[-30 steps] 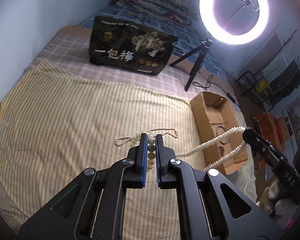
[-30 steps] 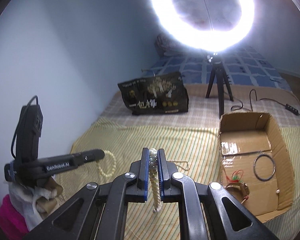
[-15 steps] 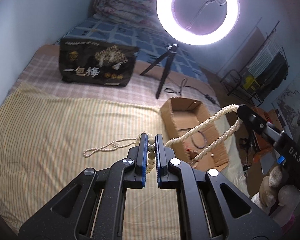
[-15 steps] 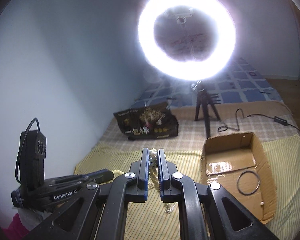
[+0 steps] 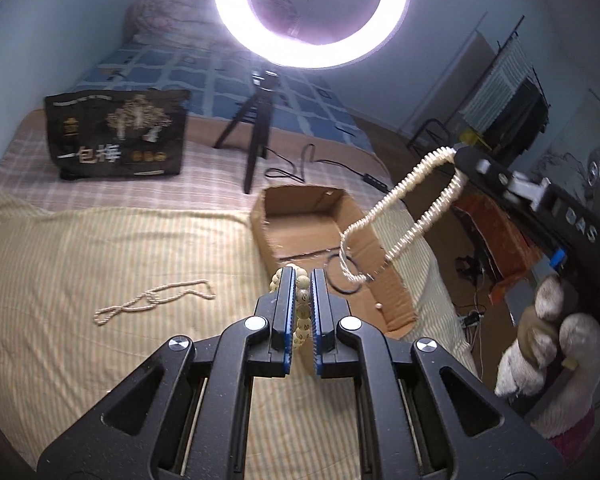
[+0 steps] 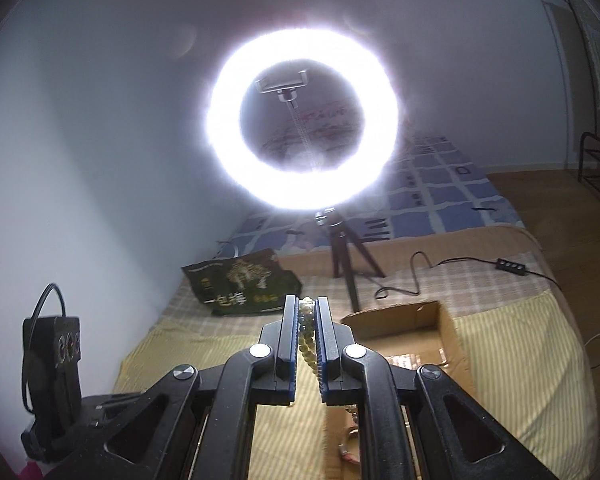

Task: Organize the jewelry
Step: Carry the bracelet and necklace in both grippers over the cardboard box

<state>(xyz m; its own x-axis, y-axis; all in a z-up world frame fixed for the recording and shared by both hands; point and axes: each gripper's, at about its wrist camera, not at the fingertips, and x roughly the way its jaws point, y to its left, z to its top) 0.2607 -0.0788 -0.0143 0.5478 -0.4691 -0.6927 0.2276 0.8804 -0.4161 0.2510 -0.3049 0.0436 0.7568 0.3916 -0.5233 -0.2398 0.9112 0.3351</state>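
My left gripper (image 5: 302, 280) is shut on a bracelet of large cream beads (image 5: 302, 303) above the striped bedspread, just left of the open cardboard box (image 5: 300, 216). My right gripper (image 6: 307, 308) is shut on a long pearl necklace (image 5: 404, 188); in the left wrist view the necklace hangs from the right gripper's tip down over the box. Its beads show between the right fingers (image 6: 306, 332). A black ring (image 5: 342, 276) lies in the box. A thin pearl chain (image 5: 152, 298) lies on the bedspread at the left.
A ring light on a tripod (image 5: 256, 140) stands behind the box, its cable (image 5: 304, 164) trailing right. A black printed bag (image 5: 118, 140) stands at the back left. The bed edge and floor clutter lie right of the box (image 6: 416, 320).
Both grippers rose and swung right toward the box. The pearl necklace lifted off the bed and now hangs over the box. The left gripper carried its bead bracelet away from the thin chain.
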